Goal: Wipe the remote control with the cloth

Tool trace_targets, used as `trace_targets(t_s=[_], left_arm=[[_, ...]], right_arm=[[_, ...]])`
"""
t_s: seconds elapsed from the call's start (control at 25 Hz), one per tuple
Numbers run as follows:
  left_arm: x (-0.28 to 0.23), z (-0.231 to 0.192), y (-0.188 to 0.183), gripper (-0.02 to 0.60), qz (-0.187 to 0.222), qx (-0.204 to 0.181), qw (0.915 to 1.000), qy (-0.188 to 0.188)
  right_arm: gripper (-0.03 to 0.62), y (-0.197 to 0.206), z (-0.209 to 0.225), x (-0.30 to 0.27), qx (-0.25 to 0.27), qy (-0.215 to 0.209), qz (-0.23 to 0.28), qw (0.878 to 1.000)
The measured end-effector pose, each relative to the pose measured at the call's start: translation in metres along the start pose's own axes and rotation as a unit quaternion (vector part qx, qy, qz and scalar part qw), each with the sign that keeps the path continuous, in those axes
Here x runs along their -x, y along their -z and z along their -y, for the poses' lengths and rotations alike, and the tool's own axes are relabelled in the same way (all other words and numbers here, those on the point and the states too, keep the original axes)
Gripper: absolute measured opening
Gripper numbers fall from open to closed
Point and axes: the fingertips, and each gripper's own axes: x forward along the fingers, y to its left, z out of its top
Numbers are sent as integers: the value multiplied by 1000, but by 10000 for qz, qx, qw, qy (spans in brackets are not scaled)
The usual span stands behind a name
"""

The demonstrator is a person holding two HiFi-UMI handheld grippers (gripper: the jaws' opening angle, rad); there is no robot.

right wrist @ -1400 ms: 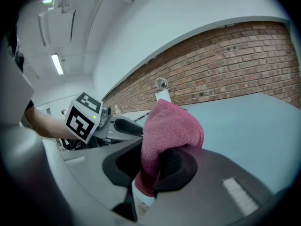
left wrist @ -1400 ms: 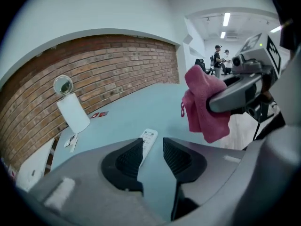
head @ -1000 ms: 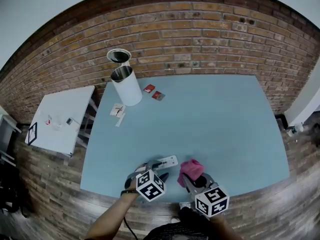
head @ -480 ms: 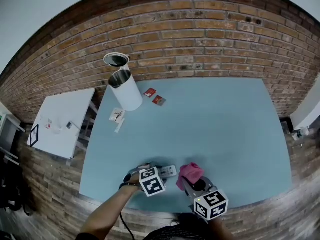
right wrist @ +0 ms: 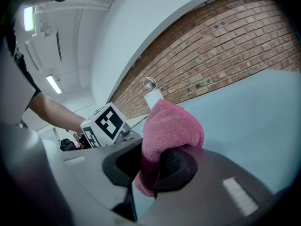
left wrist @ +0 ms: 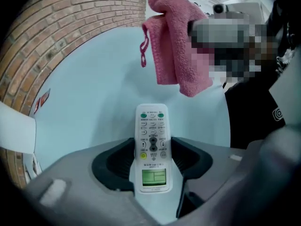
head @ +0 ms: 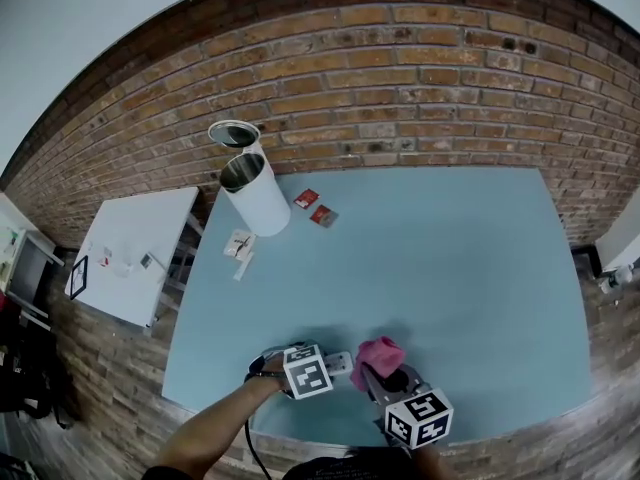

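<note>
The white remote control [left wrist: 152, 145] lies face up on the blue table [head: 450, 268], display end toward the camera. My left gripper [left wrist: 153, 150] points steeply down over it; its jaws have just been closing and the black pads [left wrist: 123, 158] meet the remote's two long sides. In the head view only the remote's [head: 340, 364] right end shows past the marker cube. My right gripper [right wrist: 153, 166] is shut on the pink cloth [right wrist: 171, 126], which bunches above the jaws. The cloth [head: 378, 352] hangs just right of the remote, above it and apart from it.
A white cylindrical bin [head: 258, 196] stands at the table's back left, with a round lid [head: 235, 133] behind it. Two red packets [head: 315, 206] and paper scraps [head: 238, 245] lie near it. A white side table [head: 130, 258] stands left. Both grippers are near the table's front edge.
The left gripper has tipped downward and sunk over the remote, so its cube now hides most of it. The right gripper with the cloth has shifted slightly toward the remote.
</note>
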Motion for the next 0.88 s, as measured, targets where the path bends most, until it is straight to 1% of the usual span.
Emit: trace_targets(t_s=[0.16,0.28,0.36,0.4,0.44,0.48,0.52,0.56,0.64,0.72,0.76,0.8,0.84,0.88], left_arm=[[-3,1,2,241,-157,-19,9999,69],[-3,-2,2,238,-130,136,9996,193],[1,-4,2,236,75,462,9983,340],[4,-4,0,236,289,684,9962,449],[9,-5,-4,236,560,920,9926,566],[16,-7,-9,236,864,1156,9872,685],[25,-10,-15,238,1194,1381,9798,815],[36,-15,-22,238,1536,1589,9706,956],[64,-22,-34,238,2174,1909,9496,1209],[92,-27,-45,238,2763,2090,9263,1479],[105,-27,-51,238,3079,2169,9109,1688],[119,-26,-58,238,3418,2244,8921,1926],[136,-26,-66,238,3769,2302,8704,2174],[154,-24,-73,238,4110,2337,8468,2436]], right_arm=[[64,-9,6,-8,-25,-43,100,9999],[64,-17,11,-9,-22,8,175,9998],[64,-24,14,-10,20,79,226,9997],[64,-27,16,-10,50,125,256,9996],[64,-31,17,-9,86,183,293,9994],[64,-37,18,-8,128,251,340,9990],[64,-44,18,-6,177,325,398,9985],[64,-51,18,-5,245,398,461,9978],[64,-69,13,-4,484,525,568,9958],[64,-87,3,-4,899,623,641,9919],[64,-97,-3,-3,1160,675,668,9887],[64,-107,-9,-3,1438,733,696,9844],[64,-117,-15,-2,1719,792,729,9792],[64,-128,-24,-1,2008,845,769,9729]])
